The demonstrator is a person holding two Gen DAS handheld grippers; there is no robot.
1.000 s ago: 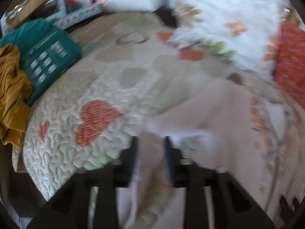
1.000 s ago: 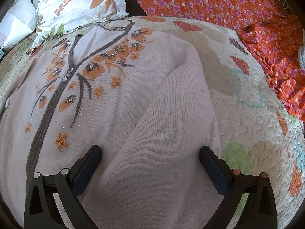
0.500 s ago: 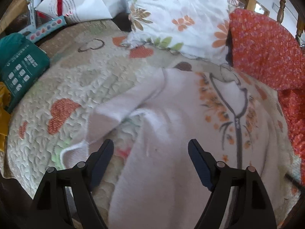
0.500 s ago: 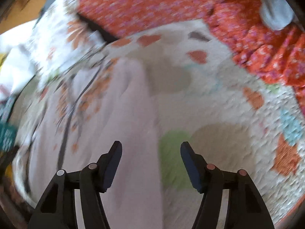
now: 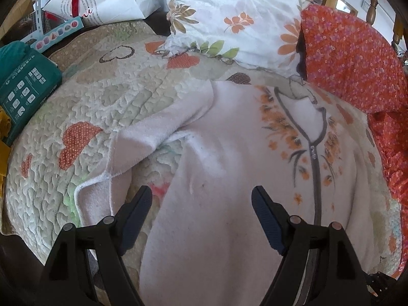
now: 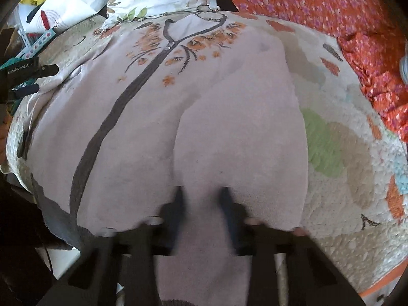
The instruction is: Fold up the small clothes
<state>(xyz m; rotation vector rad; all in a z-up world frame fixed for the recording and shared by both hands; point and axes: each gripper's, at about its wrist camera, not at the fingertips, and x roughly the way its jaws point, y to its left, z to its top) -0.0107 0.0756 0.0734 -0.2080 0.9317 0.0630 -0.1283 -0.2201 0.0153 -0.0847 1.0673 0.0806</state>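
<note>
Left gripper (image 5: 201, 204) spread wide above pink cardigan (image 5: 229, 153); right gripper (image 6: 202, 199) blurred, narrow gap, cannot tell if pinching.

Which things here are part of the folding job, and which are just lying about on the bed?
In the job:
pink cardigan
its sleeve
left gripper, jaws open
right gripper, blurred, over the cardigan

Lying about:
quilt
floral pillow
orange cloth
teal pack
white bag
</note>
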